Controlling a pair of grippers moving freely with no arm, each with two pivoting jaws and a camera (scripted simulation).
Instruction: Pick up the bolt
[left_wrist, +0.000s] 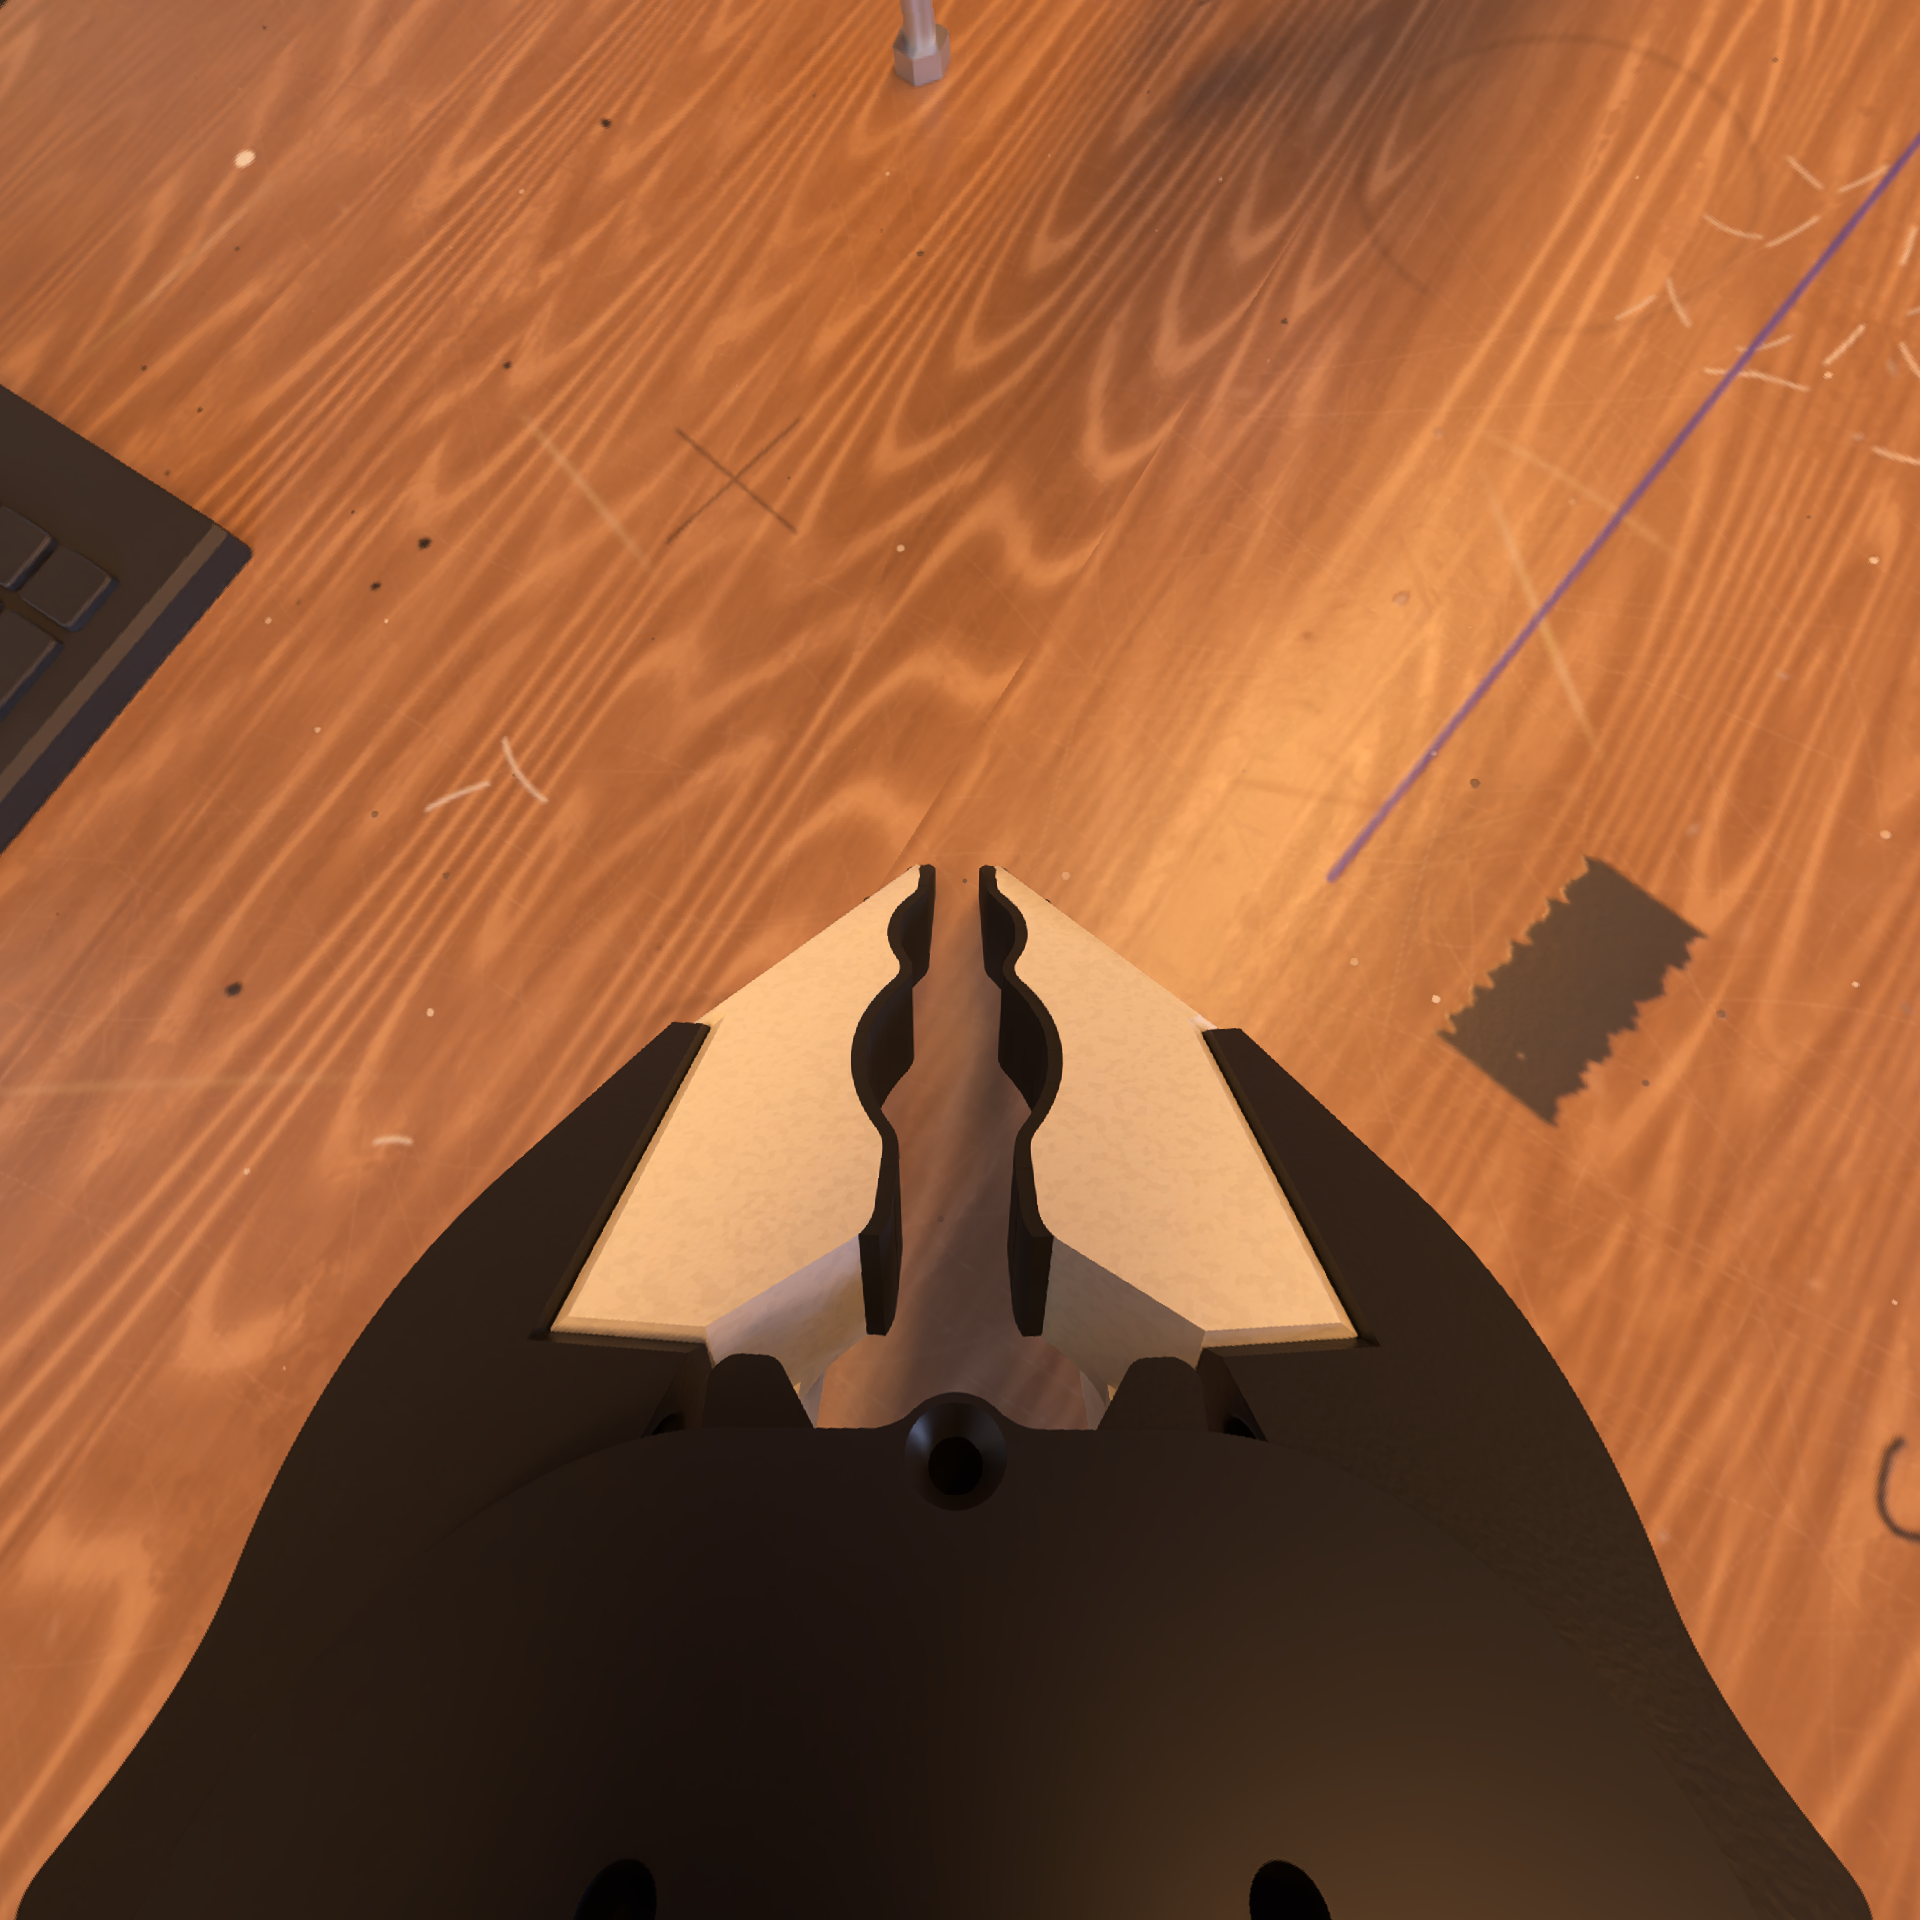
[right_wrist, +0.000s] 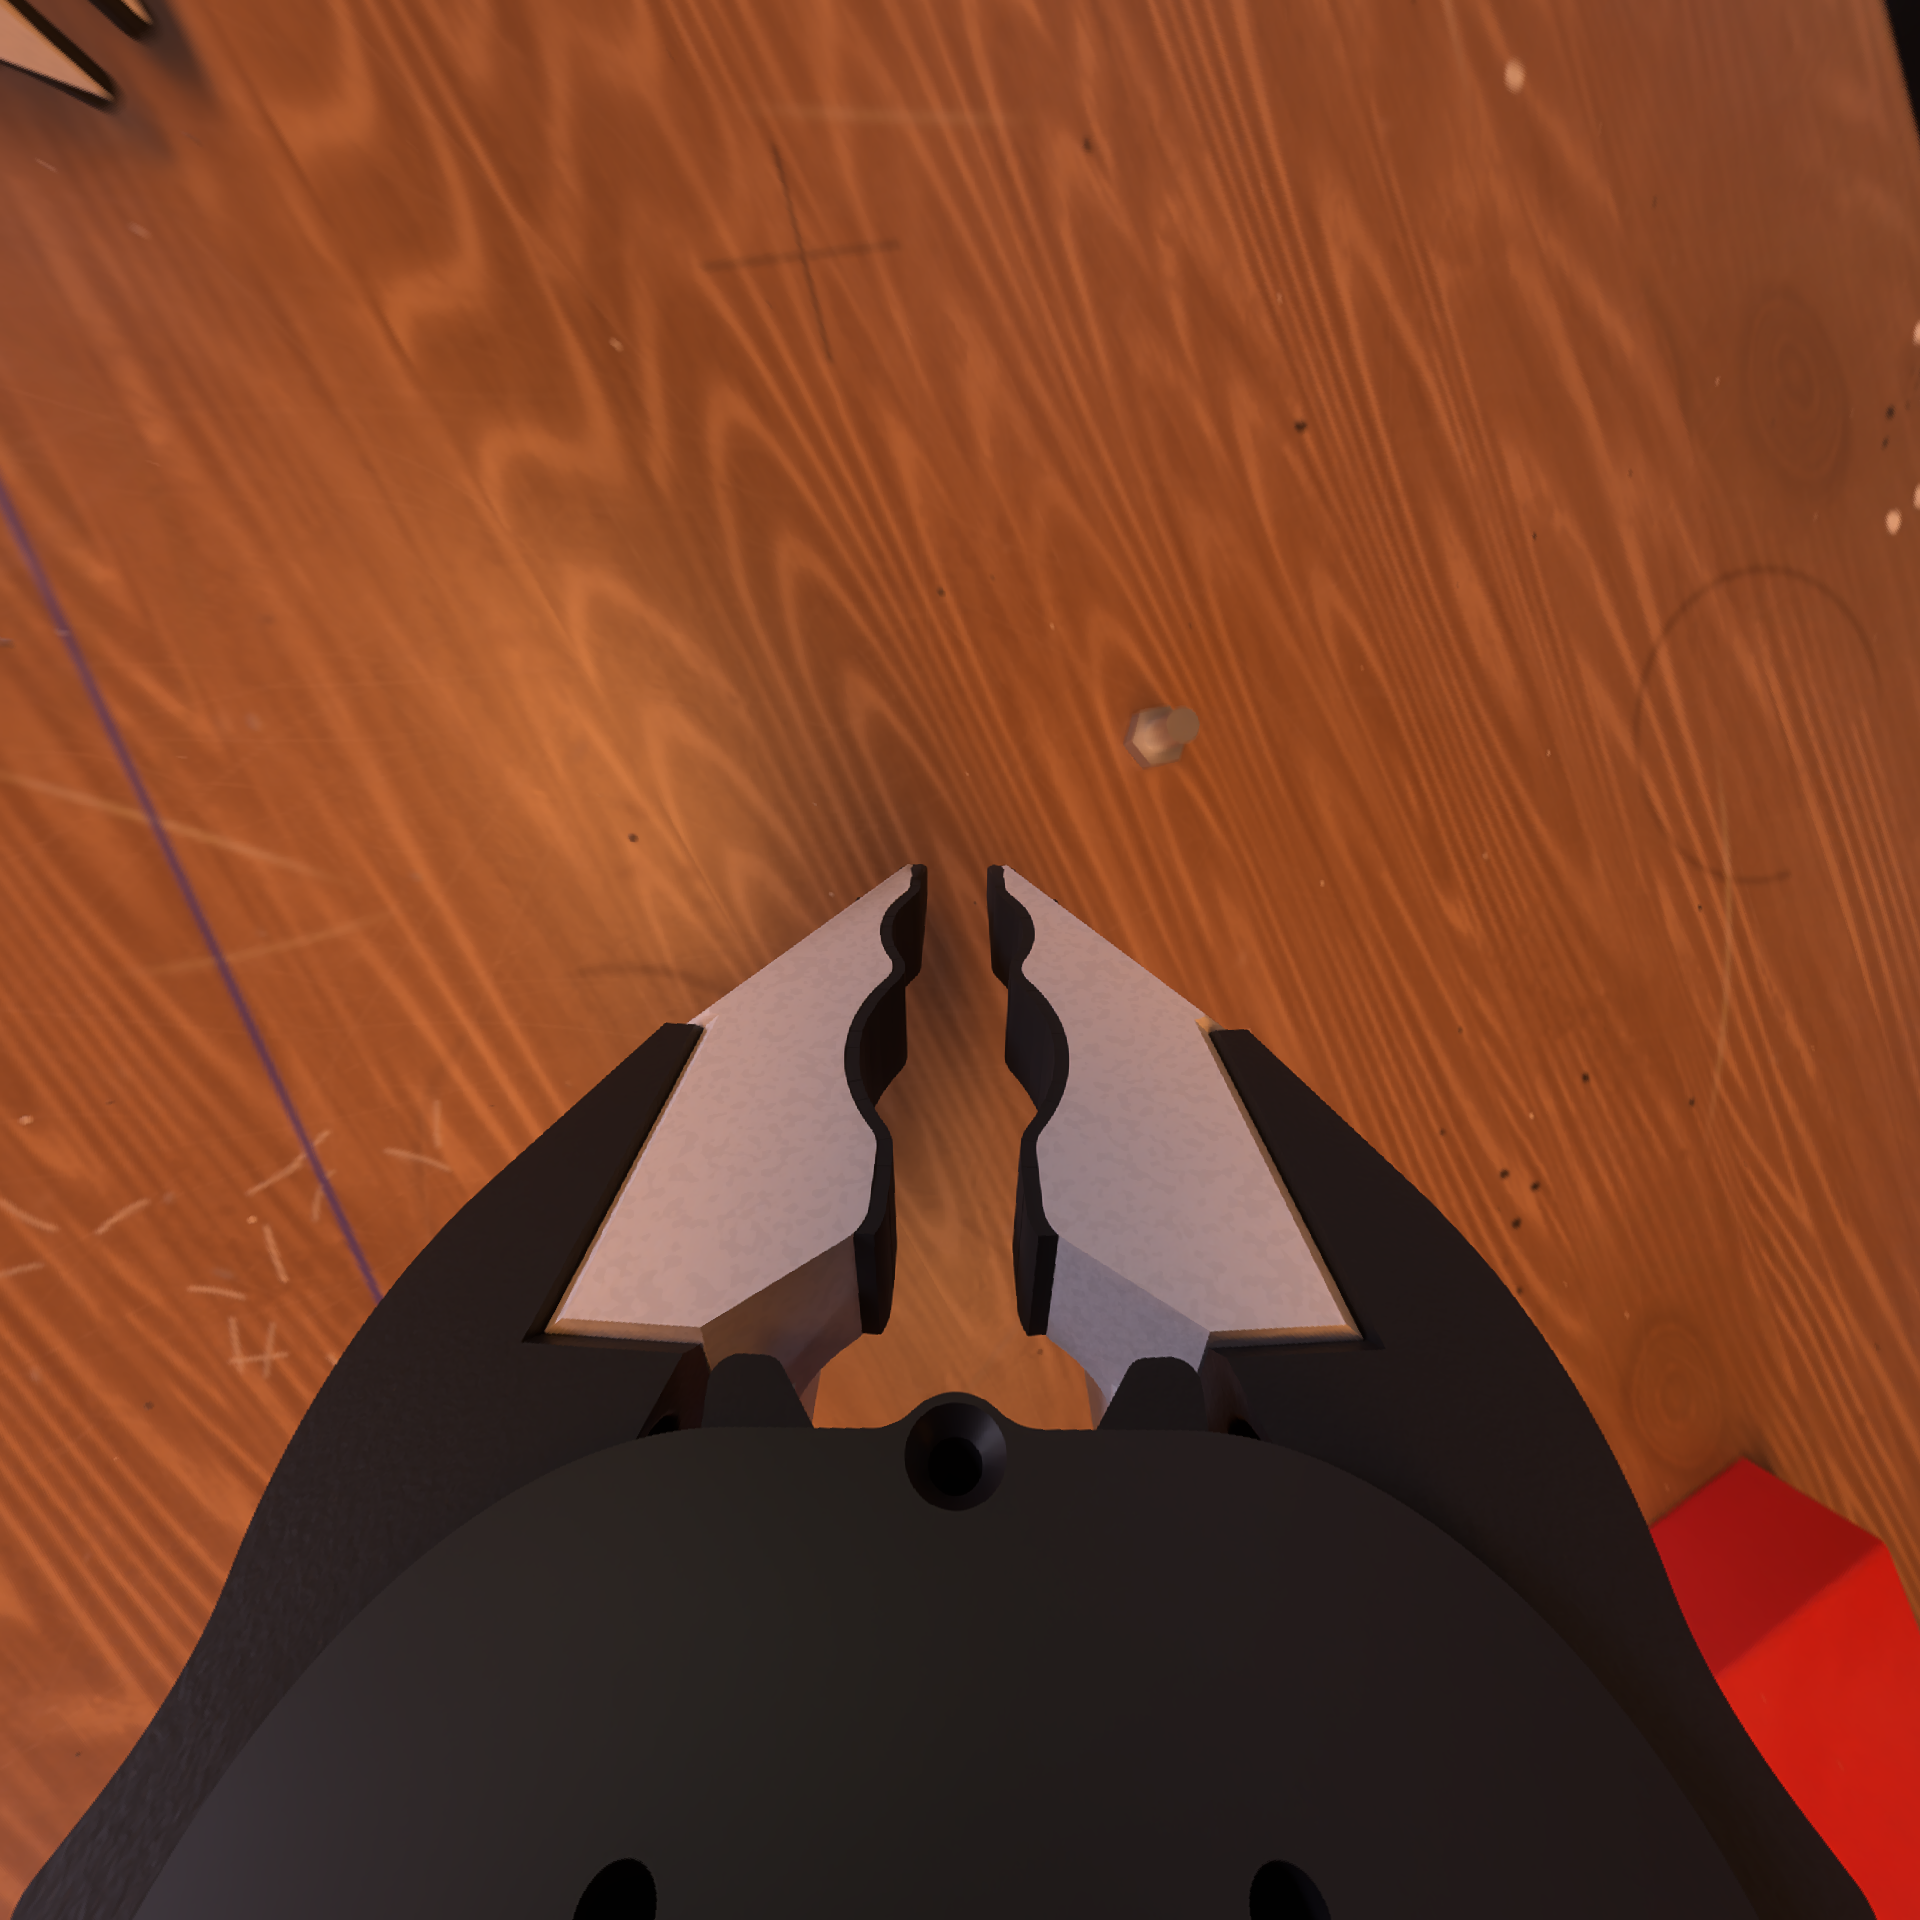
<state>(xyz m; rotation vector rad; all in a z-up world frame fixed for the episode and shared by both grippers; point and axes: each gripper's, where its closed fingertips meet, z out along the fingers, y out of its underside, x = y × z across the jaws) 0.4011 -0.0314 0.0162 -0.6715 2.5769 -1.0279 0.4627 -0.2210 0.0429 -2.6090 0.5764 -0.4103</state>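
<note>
The bolt (right_wrist: 1158, 736) is small, silver and hex-headed, and lies on the wooden table (right_wrist: 1351, 312). In the right wrist view it is a little ahead and to the right of my right gripper (right_wrist: 957, 873), outside the fingers. That gripper is empty with a narrow gap between its fingertips. In the left wrist view the bolt (left_wrist: 920, 47) is far ahead at the top edge, partly cut off. My left gripper (left_wrist: 956, 873) is empty, its jaws nearly together with only a thin slit between them.
A dark keyboard-like slab (left_wrist: 73, 582) lies at the left. A dark saw-edged patch (left_wrist: 1569, 997) and a thin purple line (left_wrist: 1621, 509) mark the table at the right. A red block (right_wrist: 1787, 1621) sits beside my right gripper. The left gripper's fingertips (right_wrist: 57, 57) show at the top left.
</note>
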